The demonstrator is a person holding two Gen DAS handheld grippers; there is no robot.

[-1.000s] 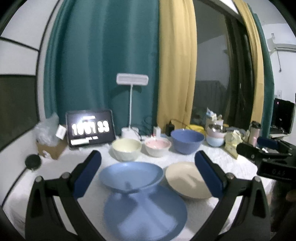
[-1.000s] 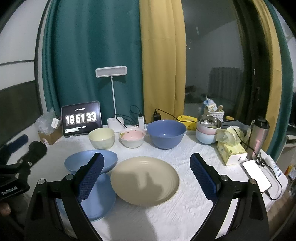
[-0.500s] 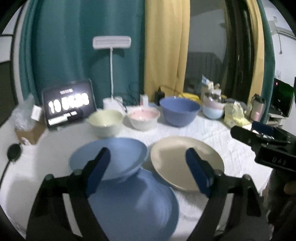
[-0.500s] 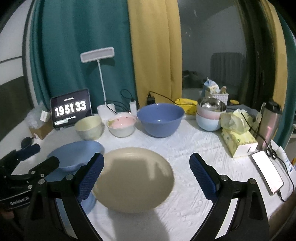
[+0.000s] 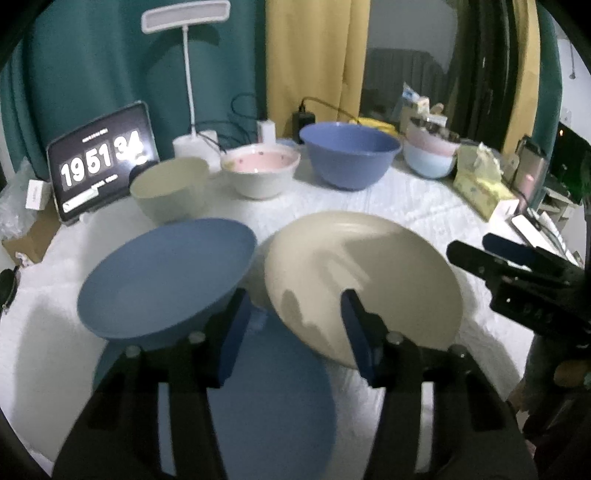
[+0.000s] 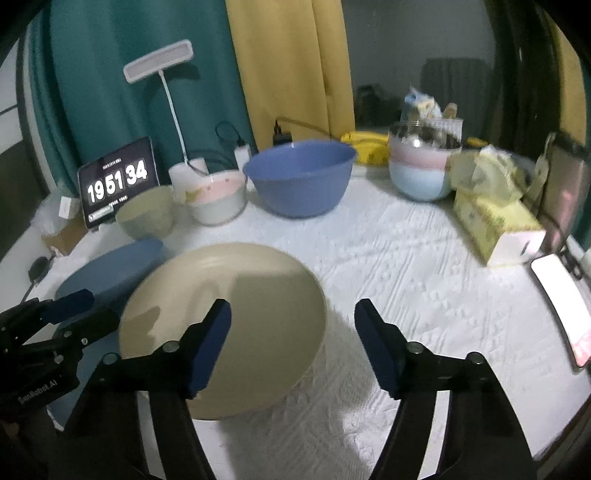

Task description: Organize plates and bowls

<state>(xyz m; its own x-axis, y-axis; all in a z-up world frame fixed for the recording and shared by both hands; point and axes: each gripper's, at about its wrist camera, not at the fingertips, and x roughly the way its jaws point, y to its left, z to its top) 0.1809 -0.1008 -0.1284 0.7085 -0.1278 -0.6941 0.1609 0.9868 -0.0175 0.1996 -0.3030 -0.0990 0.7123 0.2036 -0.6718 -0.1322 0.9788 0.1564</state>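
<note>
A beige plate [image 5: 364, 273] lies at the table's middle; it also shows in the right wrist view [image 6: 225, 325]. A tilted blue plate [image 5: 166, 273] leans on a flat blue plate [image 5: 273, 398] to its left. Behind stand a cream bowl [image 5: 170, 186], a pink-and-white bowl [image 5: 260, 173] and a big blue bowl [image 5: 349, 153]. My left gripper [image 5: 291, 328] is open, low over the gap between the blue and beige plates. My right gripper [image 6: 291, 339] is open over the beige plate's right rim, holding nothing.
A clock tablet [image 5: 101, 160], a desk lamp [image 5: 186, 22] and cables stand at the back. Stacked bowls [image 6: 424, 166], a tissue box [image 6: 495, 225], a flask [image 6: 565, 192] and a phone [image 6: 565, 295] sit at the right. A white cloth [image 6: 406, 266] covers the table.
Both grippers have moved forward and down toward the plates. Both sets of fingers have narrowed but still stand apart. The clock has gone from 19:51:33 to 19:51:34.
</note>
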